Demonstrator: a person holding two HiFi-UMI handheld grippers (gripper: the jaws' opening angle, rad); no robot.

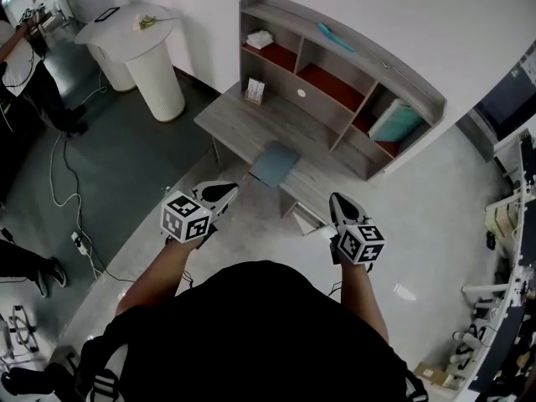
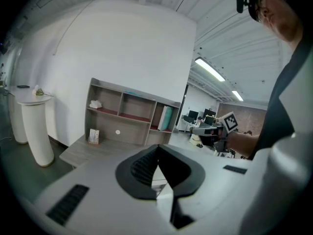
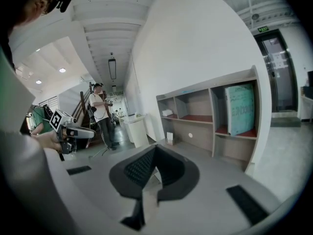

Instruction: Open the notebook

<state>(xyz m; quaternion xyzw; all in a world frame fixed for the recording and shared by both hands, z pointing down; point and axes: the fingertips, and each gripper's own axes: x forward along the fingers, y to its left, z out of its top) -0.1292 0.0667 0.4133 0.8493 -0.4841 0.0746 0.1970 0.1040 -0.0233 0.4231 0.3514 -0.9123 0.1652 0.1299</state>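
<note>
Well, starting at the far left, a white pedestal [image 1: 155,61] stands on the floor beside the desk [image 1: 239,124], clear of anything I need. My left tongs [image 1: 219,193] hang in the air short of the desk, and their own view shows them [image 2: 157,148] pressed together with nothing between them. The notebook [image 1: 275,164], grey-blue and closed, lies flat at the front edge of the desk, below the middle of the shelf unit [image 1: 335,57]. It is ahead of both tongs and roughly between their lines. My right tongs [image 1: 338,201] are level with the left ones, also short of the desk, and their view shows them [image 3: 155,148] closed tip to tip and empty. Further right, a teal item [image 1: 395,124] leans in the shelf unit's end compartment, out of the way. I judge this as the approach, with the opening itself not yet begun. To do it well, I would spread one pair before arriving and slide one tip low under the cover's free edge, catching the cover alone rather than a wad of pages. The other pair can stay closed and press down near the spine, so the notebook does not skate off the edge. I cannot tell from here which side the spine is on, so I would confirm that first.
</note>
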